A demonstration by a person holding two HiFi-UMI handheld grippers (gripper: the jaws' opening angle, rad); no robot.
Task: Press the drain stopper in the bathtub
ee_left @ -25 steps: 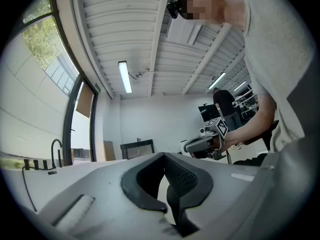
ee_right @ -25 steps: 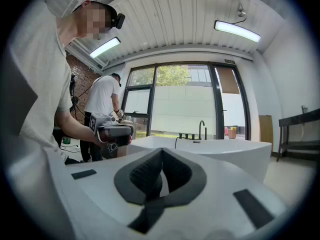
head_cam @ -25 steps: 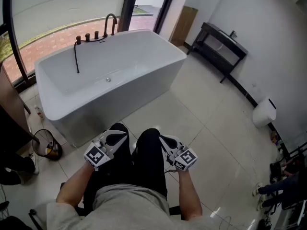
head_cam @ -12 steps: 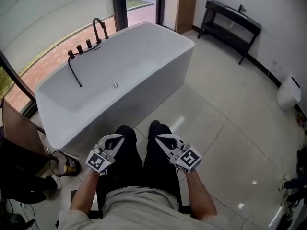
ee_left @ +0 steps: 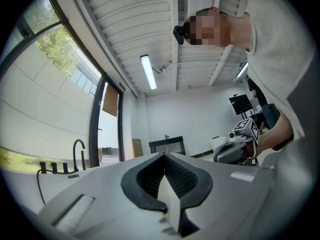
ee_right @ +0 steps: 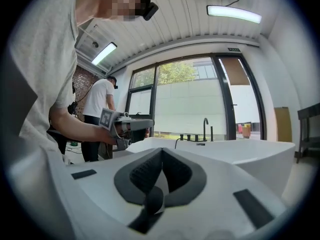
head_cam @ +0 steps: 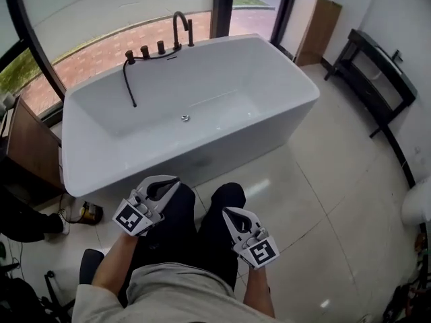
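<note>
The white bathtub (head_cam: 283, 113) fills the upper middle of the head view. A small round metal stopper (head_cam: 184, 118) shows low on its inner far side. A dark faucet (head_cam: 178, 24) with knobs and a hanging hose stands on the far rim. My left gripper (head_cam: 172, 180) and right gripper (head_cam: 226, 211) hover over the person's dark-trousered legs, short of the tub's near wall. Both are shut and hold nothing. The left gripper (ee_left: 164, 154) and the right gripper (ee_right: 161, 149) each show closed jaws pointing up and across the room in their own views.
A dark console table (head_cam: 380, 62) stands along the right wall and a brown panel (head_cam: 316, 20) leans in the corner. A wooden cabinet (head_cam: 25, 147) and a bottle (head_cam: 88, 212) sit left of the tub. Another person (ee_right: 98, 111) stands beyond the tub's left end.
The head view has swung, so the tub now sits nearer and more central. Both grippers stay shut over the legs; the right one has dropped slightly lower.
</note>
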